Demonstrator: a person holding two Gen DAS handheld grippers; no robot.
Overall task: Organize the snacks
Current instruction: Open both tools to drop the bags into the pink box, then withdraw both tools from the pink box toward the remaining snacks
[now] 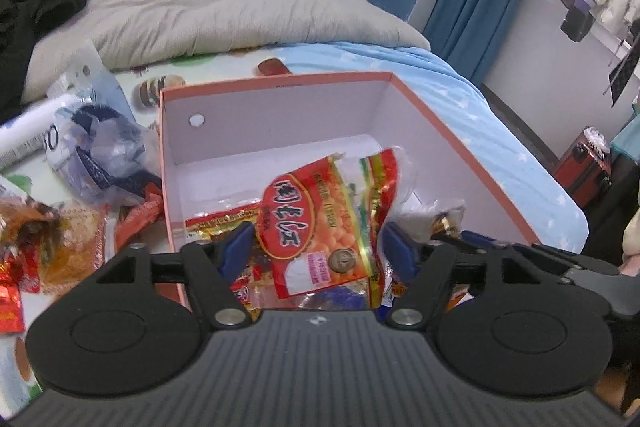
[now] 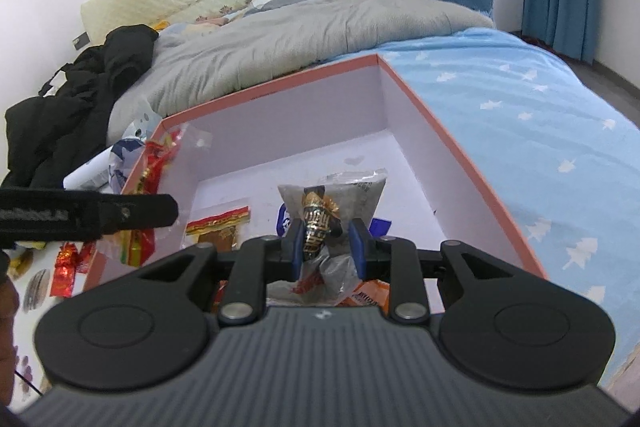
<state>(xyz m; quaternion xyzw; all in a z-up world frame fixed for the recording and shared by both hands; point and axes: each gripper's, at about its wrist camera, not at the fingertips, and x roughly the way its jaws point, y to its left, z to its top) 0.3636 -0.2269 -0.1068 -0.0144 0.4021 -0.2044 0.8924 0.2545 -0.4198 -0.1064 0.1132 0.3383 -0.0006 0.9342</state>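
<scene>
An open pink-edged white cardboard box (image 1: pixel 404 95) is seen on a bed. The left gripper (image 1: pixel 318 247) is spread wide, a red printed snack bag (image 1: pixel 316 223) loose between its pads. The right gripper (image 2: pixel 326 241) is clamped on a small black-and-gold wrapped snack (image 2: pixel 318 223) over the box.

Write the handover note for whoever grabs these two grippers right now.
Left gripper: jaws wide apart, red peanut bag between them over the box, pads not pressing it.
Right gripper: shut on a clear packet with black-and-gold print, held above the box floor.
Done: a few packets already lie in the box.
Left: release the right packet, then collect the loose snacks on the bed beside the box's left wall.
</scene>
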